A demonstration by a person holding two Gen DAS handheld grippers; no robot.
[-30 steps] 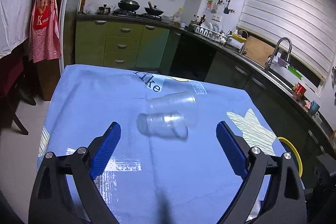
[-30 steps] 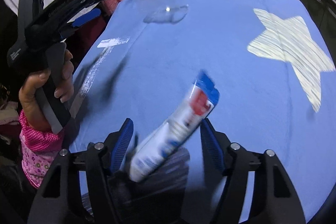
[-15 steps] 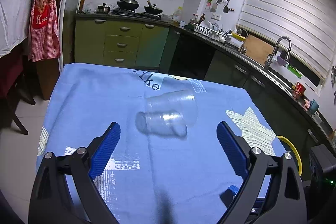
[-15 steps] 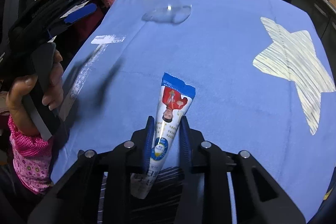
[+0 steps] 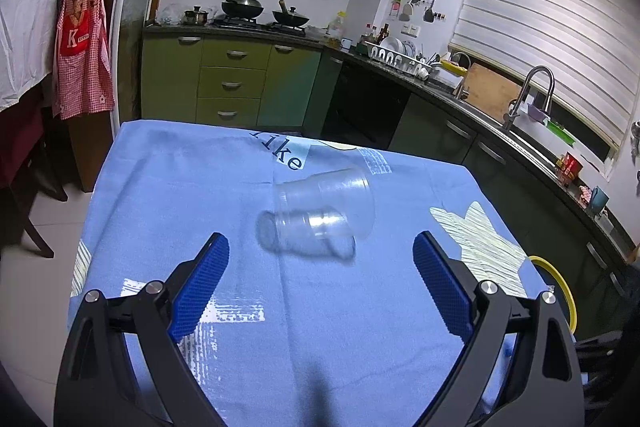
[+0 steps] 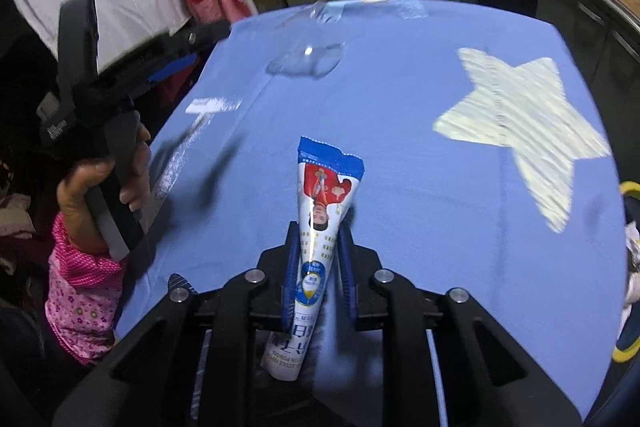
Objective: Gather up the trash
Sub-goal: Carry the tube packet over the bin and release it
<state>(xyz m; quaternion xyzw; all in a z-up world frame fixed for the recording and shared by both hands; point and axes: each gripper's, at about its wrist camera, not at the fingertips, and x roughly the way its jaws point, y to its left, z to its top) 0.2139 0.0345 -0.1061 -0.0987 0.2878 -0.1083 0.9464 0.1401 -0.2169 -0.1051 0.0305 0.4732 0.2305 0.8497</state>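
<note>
My right gripper (image 6: 318,259) is shut on a white, blue and red cone-shaped wrapper (image 6: 324,203) and holds it above the blue tablecloth (image 6: 400,115). Two clear plastic cups lie on their sides on the cloth: one (image 5: 308,231) close ahead of my left gripper (image 5: 320,267), the other (image 5: 332,191) just behind it. My left gripper is open and empty, hovering above the cloth short of the cups. The cups also show in the right wrist view (image 6: 308,61), far ahead. The left gripper's body and the hand holding it (image 6: 100,131) show there at the left.
The table carries a blue cloth (image 5: 180,195) with a pale star print (image 6: 516,119). A bin with a yellow rim (image 5: 560,287) stands beyond the table's right edge. Kitchen counters, stove and sink (image 5: 520,123) run behind; a red apron (image 5: 80,47) hangs at left.
My right gripper closed on the wrapper, which was loose between open fingers a second ago, and lifted it. My left gripper stayed open, nearly still.
</note>
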